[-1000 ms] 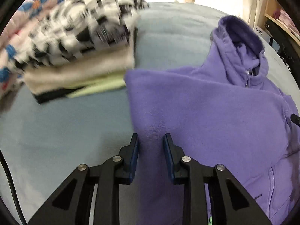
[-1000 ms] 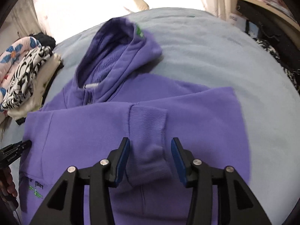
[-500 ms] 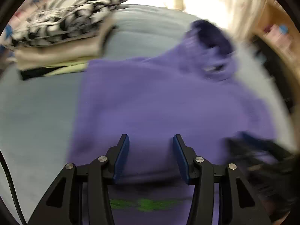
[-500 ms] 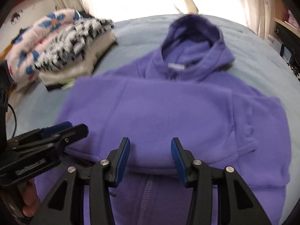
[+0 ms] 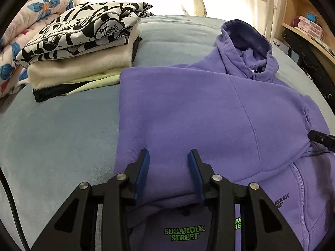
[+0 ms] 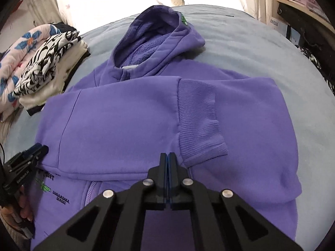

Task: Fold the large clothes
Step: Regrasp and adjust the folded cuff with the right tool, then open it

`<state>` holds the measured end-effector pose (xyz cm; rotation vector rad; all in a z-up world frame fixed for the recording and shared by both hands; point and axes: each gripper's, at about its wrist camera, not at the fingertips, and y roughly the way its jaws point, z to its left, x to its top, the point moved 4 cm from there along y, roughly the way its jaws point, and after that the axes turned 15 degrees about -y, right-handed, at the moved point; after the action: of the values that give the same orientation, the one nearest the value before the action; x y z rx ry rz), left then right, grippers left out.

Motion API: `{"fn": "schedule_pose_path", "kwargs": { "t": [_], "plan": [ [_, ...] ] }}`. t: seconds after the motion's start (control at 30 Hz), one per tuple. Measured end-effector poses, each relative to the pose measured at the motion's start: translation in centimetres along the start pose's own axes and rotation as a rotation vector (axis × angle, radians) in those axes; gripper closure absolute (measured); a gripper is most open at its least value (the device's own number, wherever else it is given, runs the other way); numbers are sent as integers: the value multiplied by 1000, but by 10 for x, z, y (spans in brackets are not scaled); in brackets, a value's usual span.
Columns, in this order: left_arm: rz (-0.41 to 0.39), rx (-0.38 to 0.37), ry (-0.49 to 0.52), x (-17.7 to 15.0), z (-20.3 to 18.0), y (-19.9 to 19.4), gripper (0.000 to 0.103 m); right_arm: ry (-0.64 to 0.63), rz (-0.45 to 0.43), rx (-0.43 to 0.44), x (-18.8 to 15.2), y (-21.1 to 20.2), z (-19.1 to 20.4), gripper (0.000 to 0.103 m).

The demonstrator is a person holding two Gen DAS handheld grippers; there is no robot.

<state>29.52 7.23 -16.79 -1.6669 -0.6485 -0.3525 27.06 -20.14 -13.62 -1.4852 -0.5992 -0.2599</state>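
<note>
Nearest, the left gripper (image 5: 168, 173) hangs with its blue pads spread wide over the folded-in sleeve of the purple hoodie (image 5: 209, 115), gripping nothing. The right gripper (image 6: 169, 163) has its pads pressed together just beside the ribbed cuff (image 6: 199, 117); whether any fabric is caught between them cannot be told. The hoodie lies front-up on the blue-grey bed (image 5: 52, 136), both sleeves crossed over its chest, hood (image 6: 155, 39) toward the far edge. Toward the far left corner sits a stack of folded clothes (image 5: 83, 50), beside a floral quilt (image 5: 12, 48).
</note>
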Motion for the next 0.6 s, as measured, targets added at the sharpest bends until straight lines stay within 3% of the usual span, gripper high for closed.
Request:
{"fn": "schedule_pose_path", "kwargs": {
  "t": [0.17, 0.3, 0.4, 0.6],
  "plan": [
    [21, 2, 4, 2, -1, -1, 64, 26, 16, 30, -7, -5, -3, 97],
    [35, 18, 11, 0, -4, -9, 56, 38, 27, 7, -14, -14, -6, 77],
    [40, 23, 0, -2, -5, -20, 48, 46, 22, 10, -19, -21, -7, 76],
    [41, 30, 11, -7, -9, -47, 47, 55, 6, 16, -29, -42, -1, 76]
  ]
}}
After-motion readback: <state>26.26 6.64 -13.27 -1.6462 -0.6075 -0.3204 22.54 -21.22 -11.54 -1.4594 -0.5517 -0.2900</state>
